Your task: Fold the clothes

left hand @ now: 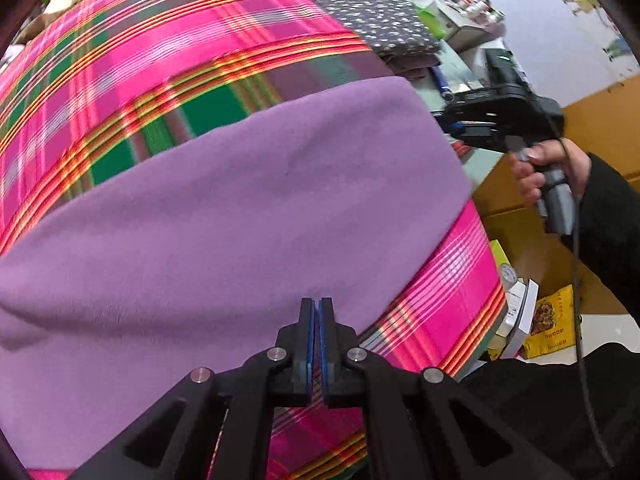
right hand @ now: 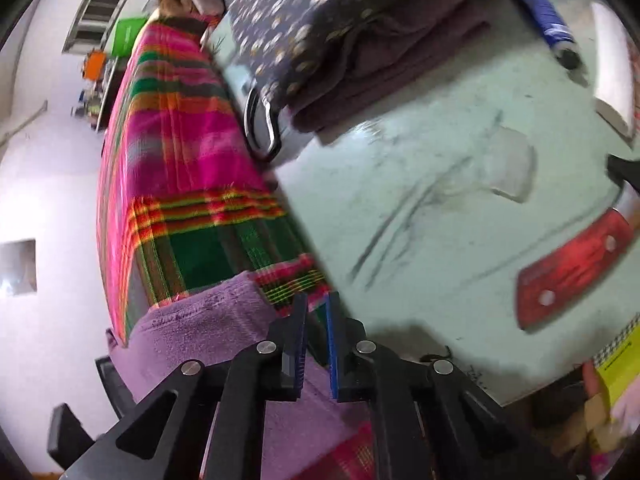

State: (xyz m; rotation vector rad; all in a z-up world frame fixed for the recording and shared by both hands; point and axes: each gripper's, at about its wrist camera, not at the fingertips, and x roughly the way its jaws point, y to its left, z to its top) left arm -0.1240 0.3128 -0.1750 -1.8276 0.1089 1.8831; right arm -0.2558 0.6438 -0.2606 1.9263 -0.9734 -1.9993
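While the left tongs (left hand: 317, 304) sit closed at the purple cloth's (left hand: 224, 208) edge, the right tongs (right hand: 317, 300) gape narrowly.

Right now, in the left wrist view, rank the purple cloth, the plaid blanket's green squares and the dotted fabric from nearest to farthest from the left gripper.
1. Purple cloth: right at the left gripper fingertips.
2. Green squares of the plaid blanket: beyond the cloth's far edge.
3. Dotted fabric: farthest, upper right, past the blanket.

our left gripper (left hand: 317, 304) points steeply down, its jaws pressed together with nothing visible between the fingers; our right gripper (right hand: 317, 300) tilts downward, jaws slightly parted, gripped by our right hand (left hand: 554, 172)
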